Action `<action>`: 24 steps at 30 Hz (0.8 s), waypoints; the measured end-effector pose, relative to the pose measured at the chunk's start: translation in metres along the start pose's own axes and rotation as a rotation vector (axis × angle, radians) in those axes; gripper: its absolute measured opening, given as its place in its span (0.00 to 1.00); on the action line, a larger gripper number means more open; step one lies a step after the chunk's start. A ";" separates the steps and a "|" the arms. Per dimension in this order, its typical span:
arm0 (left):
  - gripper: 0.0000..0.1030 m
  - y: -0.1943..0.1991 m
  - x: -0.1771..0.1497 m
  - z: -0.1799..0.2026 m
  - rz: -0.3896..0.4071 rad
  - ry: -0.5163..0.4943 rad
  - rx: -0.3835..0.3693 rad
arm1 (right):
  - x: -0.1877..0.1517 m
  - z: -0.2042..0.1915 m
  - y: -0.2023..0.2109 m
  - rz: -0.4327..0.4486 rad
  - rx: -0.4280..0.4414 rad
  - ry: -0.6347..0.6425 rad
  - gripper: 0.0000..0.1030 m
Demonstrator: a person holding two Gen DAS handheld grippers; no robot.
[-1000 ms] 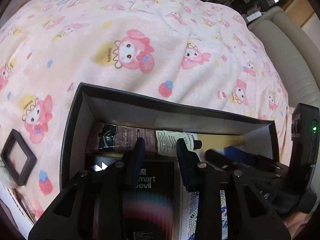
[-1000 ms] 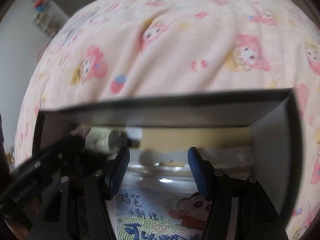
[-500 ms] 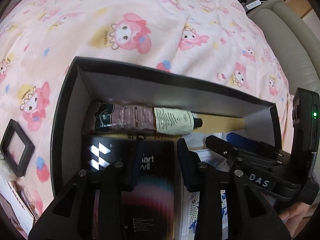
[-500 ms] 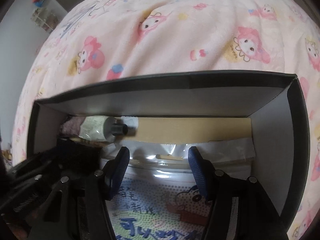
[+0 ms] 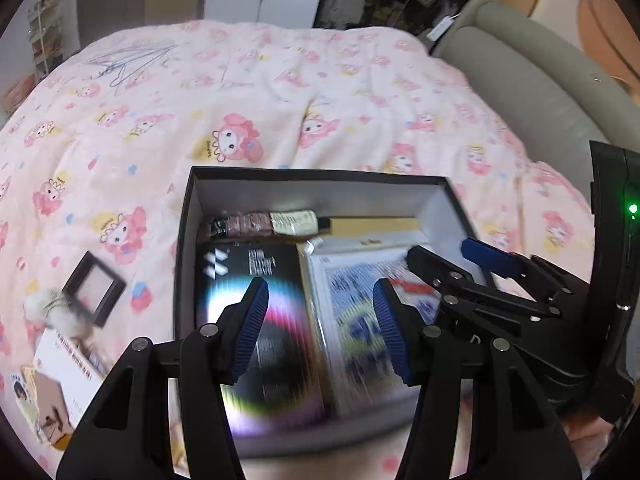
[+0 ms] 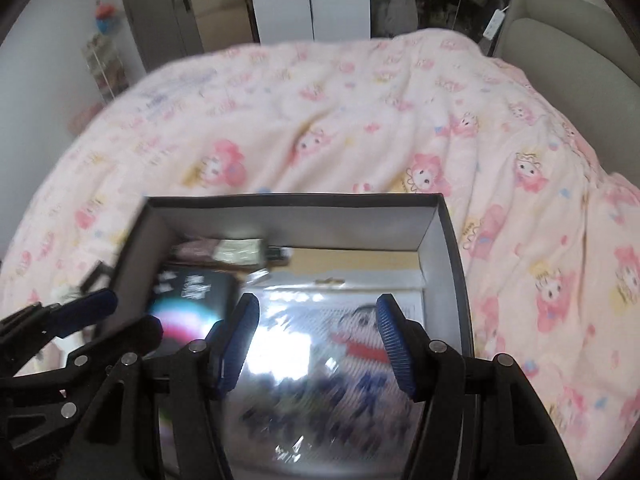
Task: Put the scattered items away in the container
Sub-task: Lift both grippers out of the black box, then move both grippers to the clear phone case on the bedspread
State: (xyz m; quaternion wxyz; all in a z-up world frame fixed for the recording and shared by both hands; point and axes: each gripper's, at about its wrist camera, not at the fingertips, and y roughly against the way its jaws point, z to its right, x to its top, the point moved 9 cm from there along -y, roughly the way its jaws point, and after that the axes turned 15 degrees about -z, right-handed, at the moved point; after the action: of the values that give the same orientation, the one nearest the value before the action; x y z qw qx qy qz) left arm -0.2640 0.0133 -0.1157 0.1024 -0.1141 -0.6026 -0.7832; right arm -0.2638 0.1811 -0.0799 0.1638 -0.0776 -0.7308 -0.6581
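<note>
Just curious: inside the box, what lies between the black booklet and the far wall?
A tube lying on its side, shown in the left wrist view, between the black booklet and the box wall.

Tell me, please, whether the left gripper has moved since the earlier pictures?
Yes. The left gripper has pulled up and back from the black box, which now looks smaller and shows its near edge; its jaws are opening, with nothing between them.

The black box [image 5: 188, 248] looks like matt card with a pale grey lining. Inside it, a cartoon-printed packet [image 6: 332, 360] wears shiny, crinkled plastic film, beside a glossy black carton [image 5: 264, 320]. Under the box, the pink blanket [image 5: 320, 100] is soft, fuzzy fleece.
</note>
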 end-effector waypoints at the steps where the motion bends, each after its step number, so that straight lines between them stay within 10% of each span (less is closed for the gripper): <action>1: 0.54 0.008 -0.007 0.001 0.000 -0.015 -0.008 | -0.003 -0.007 0.006 0.013 0.002 0.004 0.56; 24: 0.52 0.094 -0.132 -0.110 0.022 0.095 0.010 | -0.079 -0.194 0.021 -0.019 0.121 0.137 0.56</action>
State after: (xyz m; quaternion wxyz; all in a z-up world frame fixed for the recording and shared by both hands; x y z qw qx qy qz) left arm -0.1162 -0.1135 -0.0958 0.1400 -0.0831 -0.5996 -0.7836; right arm -0.1560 0.0001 -0.0719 0.2113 -0.0154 -0.7571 -0.6180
